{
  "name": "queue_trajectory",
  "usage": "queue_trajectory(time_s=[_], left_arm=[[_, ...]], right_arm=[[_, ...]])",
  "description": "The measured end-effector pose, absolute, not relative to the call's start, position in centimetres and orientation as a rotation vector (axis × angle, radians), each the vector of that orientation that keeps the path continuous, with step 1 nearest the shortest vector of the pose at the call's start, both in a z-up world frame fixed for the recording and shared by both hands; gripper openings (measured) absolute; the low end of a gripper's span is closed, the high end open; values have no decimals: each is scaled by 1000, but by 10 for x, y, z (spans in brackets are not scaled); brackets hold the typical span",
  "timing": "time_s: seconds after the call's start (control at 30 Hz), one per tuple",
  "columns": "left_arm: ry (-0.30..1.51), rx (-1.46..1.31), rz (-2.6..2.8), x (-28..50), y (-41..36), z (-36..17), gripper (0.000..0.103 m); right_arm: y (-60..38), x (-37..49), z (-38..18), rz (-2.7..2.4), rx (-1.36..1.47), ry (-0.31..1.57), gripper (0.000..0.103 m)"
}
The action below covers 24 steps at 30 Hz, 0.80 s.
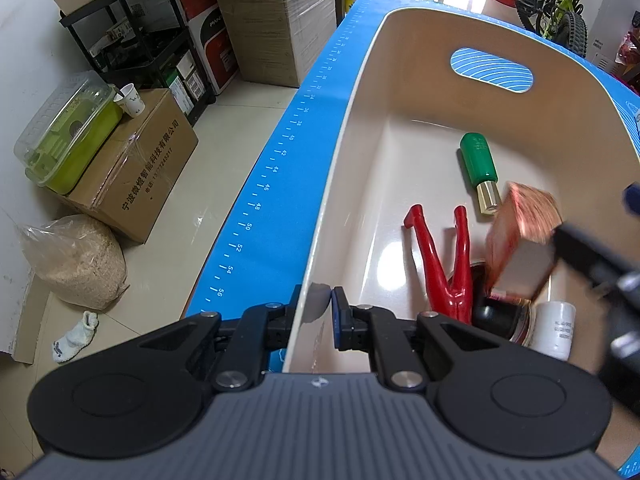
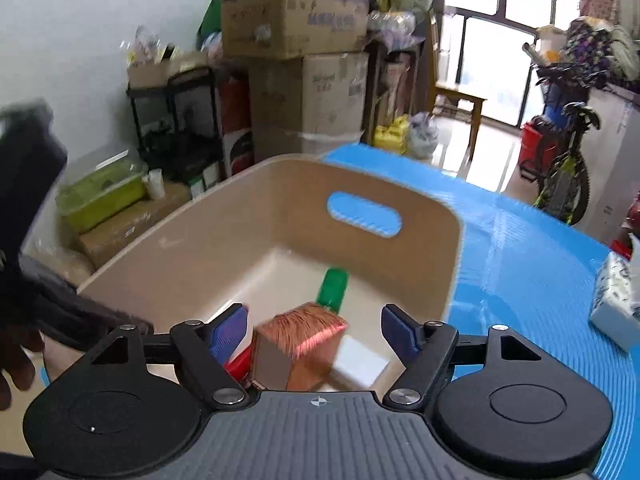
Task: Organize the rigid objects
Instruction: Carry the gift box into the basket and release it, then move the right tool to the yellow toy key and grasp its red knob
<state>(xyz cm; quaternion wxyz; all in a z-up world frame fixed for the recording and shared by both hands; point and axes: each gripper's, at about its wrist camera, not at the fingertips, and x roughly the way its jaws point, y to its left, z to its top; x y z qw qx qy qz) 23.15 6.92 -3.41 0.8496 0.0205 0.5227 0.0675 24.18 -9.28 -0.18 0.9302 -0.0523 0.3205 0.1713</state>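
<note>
Left claw [image 1: 320, 300] clamps bin [image 1: 360, 92] wall; right-wrist view shows right claw [image 2: 314, 328] released

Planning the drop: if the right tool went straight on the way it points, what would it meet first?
Probably the copper-coloured rectangular block, blurred between the open right tool's fingers; past it lies the green cylindrical bottle in the beige plastic bin. Depth unclear.

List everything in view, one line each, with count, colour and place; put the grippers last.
beige plastic bin: one, on the mat, near wall clamped.
blue ruled mat: one, under the bin.
green cylinder with brass tip: one, lying on the bin floor.
red plastic clamp: one, bin floor.
copper-coloured box: one, blurred, in the bin between the open fingers.
white cylinder: one, near corner of the bin.
left gripper: black, shut on the bin wall.
right gripper: black, blue pads, open.
</note>
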Motion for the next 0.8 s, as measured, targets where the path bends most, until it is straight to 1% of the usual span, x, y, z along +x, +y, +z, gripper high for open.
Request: queue_trajectory(time_s=[0.2, 0.4, 0.57, 0.8], left_arm=[[1101, 43, 143, 231, 67, -34, 15], [1101, 43, 143, 231, 67, -34, 15], [1101, 45, 145, 232, 67, -34, 15], [1101, 46, 145, 232, 68, -34, 15]], right_arm=[[-133, 245, 22, 269, -2, 571, 83], [-192, 260, 18, 86, 82, 552, 83], [-233, 271, -6, -65, 109, 586, 83], [-260, 290, -54, -208, 128, 701, 83]])
